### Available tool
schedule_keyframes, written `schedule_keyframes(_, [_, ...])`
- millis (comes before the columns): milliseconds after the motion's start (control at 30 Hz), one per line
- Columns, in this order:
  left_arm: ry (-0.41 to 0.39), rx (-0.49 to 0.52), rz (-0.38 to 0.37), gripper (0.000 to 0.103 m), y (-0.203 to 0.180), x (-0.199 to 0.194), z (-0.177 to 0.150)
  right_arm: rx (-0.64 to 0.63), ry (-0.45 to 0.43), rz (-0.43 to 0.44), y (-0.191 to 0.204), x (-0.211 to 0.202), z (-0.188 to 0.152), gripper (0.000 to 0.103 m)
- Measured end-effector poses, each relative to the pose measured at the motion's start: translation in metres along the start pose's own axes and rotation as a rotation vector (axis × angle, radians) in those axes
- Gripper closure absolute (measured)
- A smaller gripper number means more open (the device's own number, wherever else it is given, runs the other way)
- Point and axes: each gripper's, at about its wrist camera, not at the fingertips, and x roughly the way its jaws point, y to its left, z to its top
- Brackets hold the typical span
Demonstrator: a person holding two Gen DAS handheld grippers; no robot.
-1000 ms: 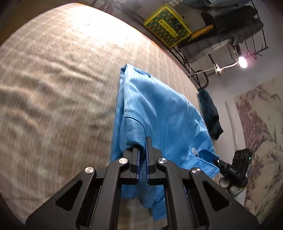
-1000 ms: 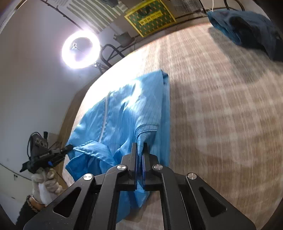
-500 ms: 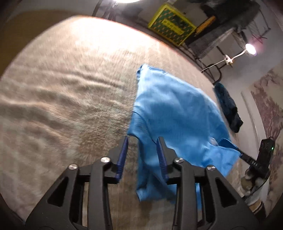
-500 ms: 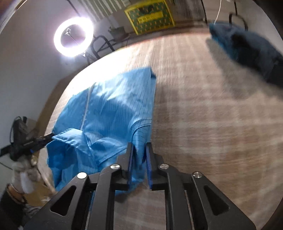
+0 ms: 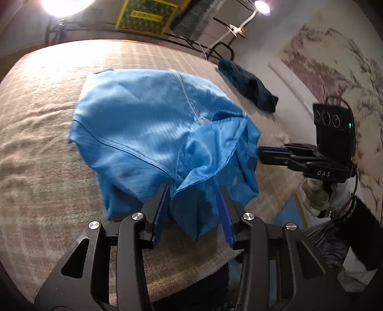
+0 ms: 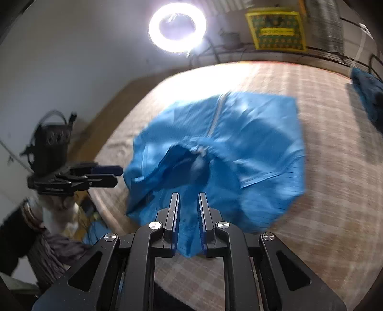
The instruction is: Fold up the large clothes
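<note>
2 grippers (image 5: pixel 194 210) (image 6: pixel 189 215) open, 1 garment (image 5: pixel 148 134).

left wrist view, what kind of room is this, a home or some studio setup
Likely a staged recording room, not a lived-in home: a ring light on a stand, a wire rack holding folded fabric, and a carpet-covered table where the blue garment lies.

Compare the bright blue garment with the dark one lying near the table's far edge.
The blue garment is light, spread wide and sits mid-table by the left gripper and right gripper; the dark garment is deep teal, bunched small, near the edge. Both rest on the checked table.
</note>
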Motion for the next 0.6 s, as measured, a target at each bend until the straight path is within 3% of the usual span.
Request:
schedule_keyframes(233, [0.006, 0.072, 0.070, 0.063, -0.001, 0.023, 0.003, -0.045, 0.071, -0.004, 0.012, 0.046, 0.007, 0.090])
schedule_keyframes(300, [0.017, 0.089, 0.061, 0.071, -0.003, 0.029, 0.001, -0.035, 0.068, 0.011, 0.013, 0.052, 0.013, 0.090])
schedule_keyframes(367, [0.028, 0.111, 0.072, 0.095, -0.006, 0.034, -0.001, -0.032, 0.050, 0.032, 0.016, 0.053, 0.021, 0.090])
schedule_keyframes(400, [0.036, 0.105, 0.073, 0.097, -0.004, 0.036, 0.000, -0.033, 0.040, 0.041, 0.018, 0.053, 0.024, 0.090])
schedule_keyframes(600, [-0.017, -0.152, -0.080, 0.102, 0.035, 0.018, 0.005, -0.048, -0.014, 0.055, 0.032, 0.058, 0.049, 0.090])
